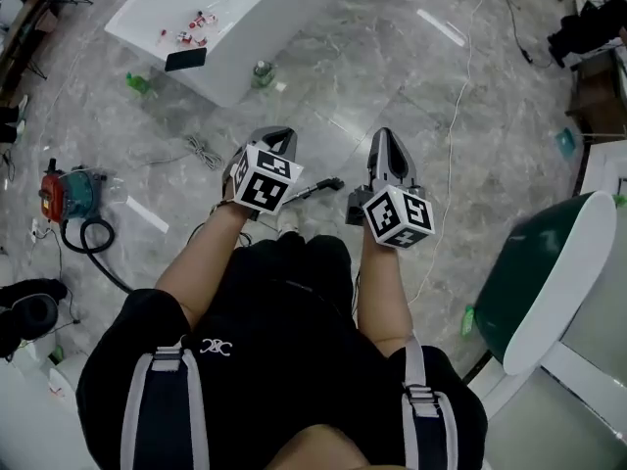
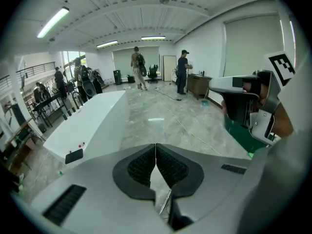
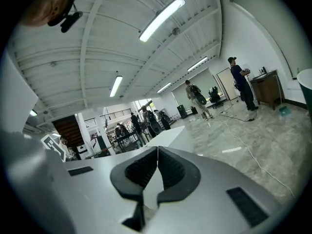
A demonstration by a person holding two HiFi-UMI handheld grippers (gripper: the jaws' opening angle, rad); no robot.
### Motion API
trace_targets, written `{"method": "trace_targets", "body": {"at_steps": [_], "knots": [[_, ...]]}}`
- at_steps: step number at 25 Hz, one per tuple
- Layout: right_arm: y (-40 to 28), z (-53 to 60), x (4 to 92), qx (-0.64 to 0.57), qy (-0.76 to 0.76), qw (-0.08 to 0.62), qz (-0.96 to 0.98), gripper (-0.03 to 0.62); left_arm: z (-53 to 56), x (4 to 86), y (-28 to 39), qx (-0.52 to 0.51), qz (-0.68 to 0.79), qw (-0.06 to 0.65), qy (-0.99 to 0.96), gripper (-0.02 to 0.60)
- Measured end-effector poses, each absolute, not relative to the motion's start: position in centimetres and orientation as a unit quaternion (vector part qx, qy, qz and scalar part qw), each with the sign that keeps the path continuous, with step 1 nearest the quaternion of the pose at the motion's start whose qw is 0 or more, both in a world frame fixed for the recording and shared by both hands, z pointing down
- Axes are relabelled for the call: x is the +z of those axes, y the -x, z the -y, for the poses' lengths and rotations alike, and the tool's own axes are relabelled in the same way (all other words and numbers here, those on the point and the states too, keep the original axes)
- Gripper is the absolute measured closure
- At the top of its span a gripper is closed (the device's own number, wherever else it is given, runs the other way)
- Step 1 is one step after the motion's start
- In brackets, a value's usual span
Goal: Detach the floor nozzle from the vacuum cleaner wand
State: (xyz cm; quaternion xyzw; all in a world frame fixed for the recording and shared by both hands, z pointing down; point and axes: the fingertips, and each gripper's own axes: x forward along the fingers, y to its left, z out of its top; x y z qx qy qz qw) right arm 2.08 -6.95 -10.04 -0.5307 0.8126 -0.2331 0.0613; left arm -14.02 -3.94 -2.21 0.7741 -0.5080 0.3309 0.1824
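On the grey floor between my two grippers lies a thin dark wand (image 1: 312, 190) with a small dark head at its right end; I cannot tell whether that head is the nozzle. In the left gripper view a slim metal rod (image 2: 165, 203) shows just under the jaws. My left gripper (image 1: 277, 141) is shut with nothing between its pads, which meet in its own view (image 2: 156, 152). My right gripper (image 1: 385, 138) is shut and empty too, pads closed (image 3: 157, 155). Both hang above the floor, clear of the wand. A red and teal canister vacuum (image 1: 63, 194) with a black hose (image 1: 94, 236) sits far left.
A long white table (image 1: 220, 13) stands ahead, with a green bottle (image 1: 137, 83) and another bottle (image 1: 262, 72) on the floor beside it. A coiled cord (image 1: 203, 151) and a long cable (image 1: 458, 96) cross the floor. A green and white chair (image 1: 549, 282) is at the right. People stand far off.
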Motion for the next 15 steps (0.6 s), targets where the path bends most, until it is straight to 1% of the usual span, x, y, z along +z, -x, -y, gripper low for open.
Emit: {"method": "trace_targets", "body": {"at_steps": [5, 9, 11, 15], "knots": [[-5.5, 7.9, -1.3, -0.279, 0.55, 0.028, -0.787, 0.577, 4.8, 7.2, 11.7, 0.366, 0.467, 0.22, -0.775, 0.569], [-7.1, 8.3, 7.9, -0.324, 0.545, -0.011, -0.773, 0.577, 4.5, 16.4, 9.6, 0.373, 0.436, 0.273, -0.772, 0.569], [-7.3, 7.4, 12.8, -0.349, 0.535, -0.033, -0.769, 0.577, 3.0, 21.6, 9.3, 0.393, 0.422, 0.291, -0.763, 0.569], [-8.3, 6.5, 22.9, -0.373, 0.526, -0.064, -0.762, 0.577, 2.0, 33.0, 9.9, 0.439, 0.434, 0.275, -0.737, 0.569]]}}
